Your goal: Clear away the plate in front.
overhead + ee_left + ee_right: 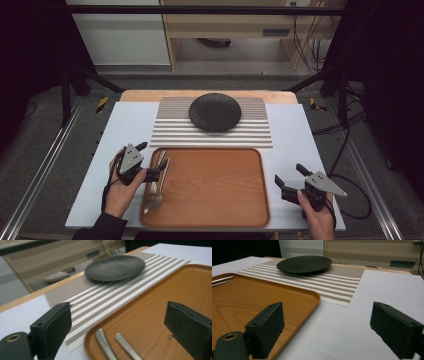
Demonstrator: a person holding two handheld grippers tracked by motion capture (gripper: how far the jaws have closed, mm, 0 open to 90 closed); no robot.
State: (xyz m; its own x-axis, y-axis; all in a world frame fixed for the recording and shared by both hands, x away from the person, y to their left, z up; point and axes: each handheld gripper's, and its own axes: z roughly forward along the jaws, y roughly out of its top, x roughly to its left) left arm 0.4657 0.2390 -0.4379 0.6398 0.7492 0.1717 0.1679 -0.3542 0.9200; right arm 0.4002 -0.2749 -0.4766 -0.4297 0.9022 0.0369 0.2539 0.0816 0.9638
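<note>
Wooden rectangular tray (210,187) sitting at table's near edge, two metal utensils (156,185) lying along its left rim. Left gripper (150,160) hovering released over them; right gripper (289,181) released beside tray's right rim. Black round plate (215,112) resting on striped mat (215,131), far edge.

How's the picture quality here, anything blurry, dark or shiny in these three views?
High view: the surroundings fall into darkness while the table is evenly lit. Left gripper view: the near black jaws and cutlery handles look soft, and the room behind the dark plate is blurred. Right gripper view: mild sheen on the wooden tray.
</note>
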